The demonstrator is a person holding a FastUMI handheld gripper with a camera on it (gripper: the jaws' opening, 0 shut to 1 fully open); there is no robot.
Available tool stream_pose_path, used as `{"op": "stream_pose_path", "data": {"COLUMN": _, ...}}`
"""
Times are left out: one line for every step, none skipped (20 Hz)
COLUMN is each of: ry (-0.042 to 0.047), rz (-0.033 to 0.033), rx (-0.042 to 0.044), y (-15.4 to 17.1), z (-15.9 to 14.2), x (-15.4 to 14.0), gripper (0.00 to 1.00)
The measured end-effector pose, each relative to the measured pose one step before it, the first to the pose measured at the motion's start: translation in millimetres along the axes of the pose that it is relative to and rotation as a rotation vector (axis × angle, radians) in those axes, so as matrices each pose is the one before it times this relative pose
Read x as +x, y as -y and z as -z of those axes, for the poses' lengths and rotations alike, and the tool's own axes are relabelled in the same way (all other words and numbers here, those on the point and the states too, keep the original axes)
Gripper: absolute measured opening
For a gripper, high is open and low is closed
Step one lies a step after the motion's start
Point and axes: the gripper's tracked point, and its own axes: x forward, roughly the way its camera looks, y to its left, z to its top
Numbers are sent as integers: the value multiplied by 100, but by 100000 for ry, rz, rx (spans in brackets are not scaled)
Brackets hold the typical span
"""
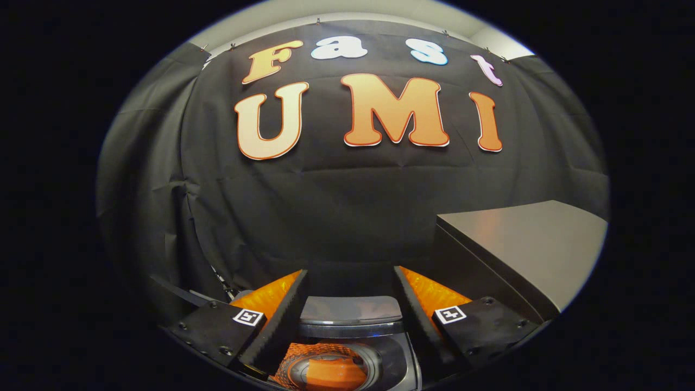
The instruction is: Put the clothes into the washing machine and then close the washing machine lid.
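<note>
Gripper point(350, 282): fingers spread wide, nothing held between them, each carrying a small square black-and-white marker tag; no readable text on either. Washing machine point(391, 358): directly below and between the fingers, top-loading, lid point(350, 309) raised at the rear edge of the opening. Orange clothes point(334, 372) lie inside the drum, visible through the open mouth. No brand or label legible on the machine. To the right of the machine, a grey flat-topped cabinet point(532, 239), surface bare and slightly glossy. Behind, black cloth wall point(336, 217), creased, clipped along its top edge; pale wall above
</note>
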Motion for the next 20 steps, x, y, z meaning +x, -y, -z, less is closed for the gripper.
{"op": "stream_pose_path", "data": {"ry": 316, "rz": 786, "rx": -491, "y": 36, "z": 634, "x": -493, "gripper": 98}}
{"op": "stream_pose_path", "data": {"ry": -516, "rz": 575, "rx": -694, "y": 74, "z": 912, "x": -412, "gripper": 98}}
{"op": "stream_pose_path", "data": {"ry": -4327, "rz": 867, "rx": -1432, "y": 29, "z": 1798, "x": -291, "gripper": 98}}
{"op": "stream_pose_path", "data": {"ry": -3777, "rz": 158, "rx": 311, "y": 91, "z": 1896, "x": -608, "gripper": 98}}
{"op": "stream_pose_path", "data": {"ry": 1102, "rz": -714, "rx": 2096, "y": -154, "z": 1290, "x": 36, "gripper": 98}}
{"op": "stream_pose_path", "data": {"ry": 60, "rz": 152, "rx": -24, "y": -137, "z": 967, "x": -179, "gripper": 98}}
{"op": "stream_pose_path", "data": {"ry": -1010, "rz": 232, "rx": -1310, "y": -42, "z": 805, "x": -408, "gripper": 98}}
{"op": "stream_pose_path", "data": {"ry": -980, "rz": -903, "rx": -1725, "y": -293, "z": 546, "x": -217, "gripper": 98}}
{"op": "stream_pose_path", "data": {"ry": -768, "rz": -1099, "rx": -1401, "y": -414, "z": 522, "x": -380, "gripper": 98}}
{"op": "stream_pose_path", "data": {"ry": 435, "rz": -1027, "rx": -199, "y": -342, "z": 44, "x": -269, "gripper": 98}}
{"op": "stream_pose_path", "data": {"ry": 42, "rz": -776, "rx": 56, "y": -267, "z": -90, "x": -196, "gripper": 98}}
{"op": "stream_pose_path", "data": {"ry": 295, "rz": -570, "rx": 410, "y": -142, "z": -192, "x": -68, "gripper": 98}}
{"op": "stream_pose_path", "data": {"ry": 588, "rz": -206, "rx": 508, "y": -83, "z": -302, "x": -94, "gripper": 98}}
{"op": "stream_pose_path", "data": {"ry": 1014, "rz": -101, "rx": 668, "y": 98, "z": -480, "x": -119, "gripper": 98}}
{"op": "stream_pose_path", "data": {"ry": 1036, "rz": 176, "rx": 435, "y": 37, "z": -542, "x": -133, "gripper": 98}}
{"op": "stream_pose_path", "data": {"ry": 757, "rz": 225, "rx": 259, "y": 61, "z": -434, "x": 17, "gripper": 98}}
{"op": "stream_pose_path", "data": {"ry": 512, "rz": 319, "rx": 354, "y": 14, "z": -446, "x": -44, "gripper": 98}}
{"op": "stream_pose_path", "data": {"ry": 280, "rz": -266, "rx": 743, "y": -47, "z": -365, "x": -17, "gripper": 98}}
{"op": "stream_pose_path", "data": {"ry": 769, "rz": -305, "rx": 713, "y": -22, "z": -532, "x": -229, "gripper": 98}}
{"op": "stream_pose_path", "data": {"ry": 619, "rz": -69, "rx": 291, "y": -53, "z": -493, "x": -78, "gripper": 98}}
